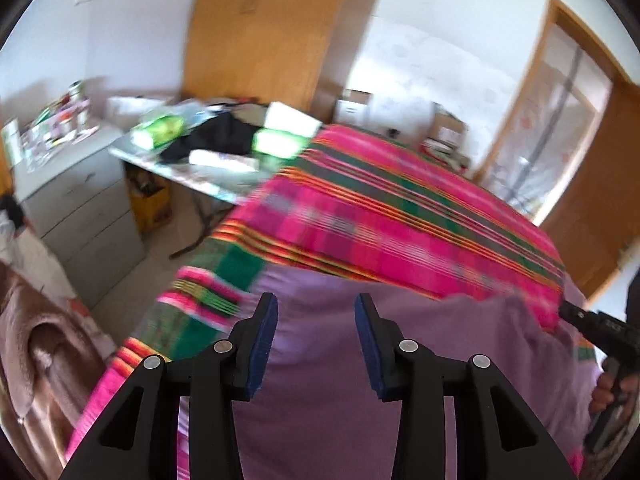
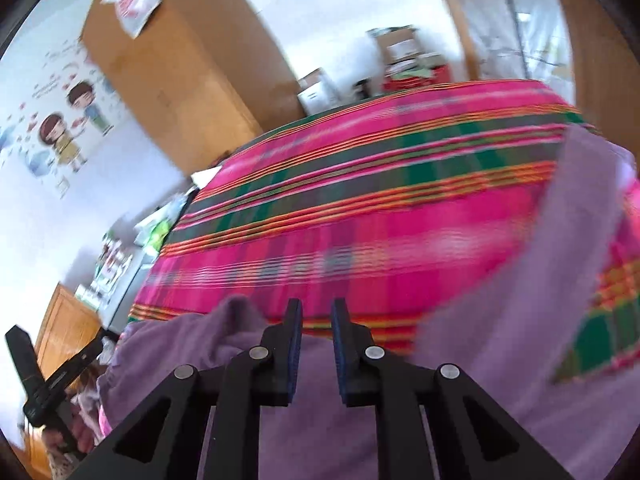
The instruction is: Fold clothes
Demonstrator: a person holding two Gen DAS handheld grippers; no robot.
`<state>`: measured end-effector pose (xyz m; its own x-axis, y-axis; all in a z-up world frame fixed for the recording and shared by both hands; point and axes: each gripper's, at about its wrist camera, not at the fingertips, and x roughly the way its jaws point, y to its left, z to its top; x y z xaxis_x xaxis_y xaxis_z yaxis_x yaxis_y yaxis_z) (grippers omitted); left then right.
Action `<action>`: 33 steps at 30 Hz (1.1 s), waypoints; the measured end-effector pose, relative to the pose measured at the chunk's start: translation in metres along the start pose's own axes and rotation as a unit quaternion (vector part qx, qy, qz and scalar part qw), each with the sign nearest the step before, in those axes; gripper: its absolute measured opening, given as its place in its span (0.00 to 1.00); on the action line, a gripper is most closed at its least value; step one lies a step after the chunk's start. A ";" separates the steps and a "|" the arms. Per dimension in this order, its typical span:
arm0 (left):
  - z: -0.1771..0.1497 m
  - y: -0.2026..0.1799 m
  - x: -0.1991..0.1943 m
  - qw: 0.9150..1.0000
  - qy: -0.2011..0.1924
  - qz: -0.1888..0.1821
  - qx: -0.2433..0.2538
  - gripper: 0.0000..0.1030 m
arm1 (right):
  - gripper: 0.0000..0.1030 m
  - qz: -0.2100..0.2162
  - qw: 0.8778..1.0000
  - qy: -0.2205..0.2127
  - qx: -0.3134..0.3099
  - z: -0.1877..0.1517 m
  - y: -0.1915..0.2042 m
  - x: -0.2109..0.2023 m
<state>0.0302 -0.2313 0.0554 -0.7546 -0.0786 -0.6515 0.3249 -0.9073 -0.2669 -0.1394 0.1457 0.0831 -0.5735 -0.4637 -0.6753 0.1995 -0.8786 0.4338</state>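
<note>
A lilac garment (image 1: 320, 400) lies spread on a bed with a pink, green and orange striped cover (image 1: 380, 208). My left gripper (image 1: 316, 304) hovers over the garment's near part, open, with nothing between its blue pads. At the right edge of the left wrist view, a hand holds the other gripper's body (image 1: 592, 324). In the right wrist view, my right gripper (image 2: 317, 306) stands open by a narrow gap, and only the striped cover (image 2: 360, 208) shows through it. A long strip of the garment (image 2: 560, 220) runs up the right side, and a bunched fold (image 2: 180, 344) lies at the left.
Left of the bed stand a cluttered folding table (image 1: 192, 168) and a grey drawer cabinet (image 1: 80, 208). A wooden wardrobe (image 1: 260, 32) rises behind, and a wood-framed glass door (image 1: 580, 120) is at the right. Boxes (image 2: 400, 52) are stacked beyond the bed. A brown blanket (image 1: 40, 360) lies near left.
</note>
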 end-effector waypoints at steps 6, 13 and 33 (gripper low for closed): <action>-0.021 -0.061 0.007 0.992 0.042 -0.094 0.066 0.41 | 0.14 -0.057 0.998 -0.015 0.035 -0.015 -0.050 -0.039; -0.051 -0.138 0.009 0.965 0.077 -0.185 0.171 0.41 | 0.14 -0.126 0.991 -0.045 0.025 -0.016 -0.079 -0.089; -0.093 -0.199 0.027 0.932 0.164 -0.238 0.221 0.41 | 0.35 -0.146 0.988 0.028 -0.033 0.029 -0.060 -0.001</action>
<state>-0.0014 -0.0145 0.0247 -0.5150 0.4401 -0.7356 -0.3228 -0.8945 -0.3092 -0.1736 0.2022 0.0748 -0.5693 -0.1928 -0.7992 0.0839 -0.9807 0.1768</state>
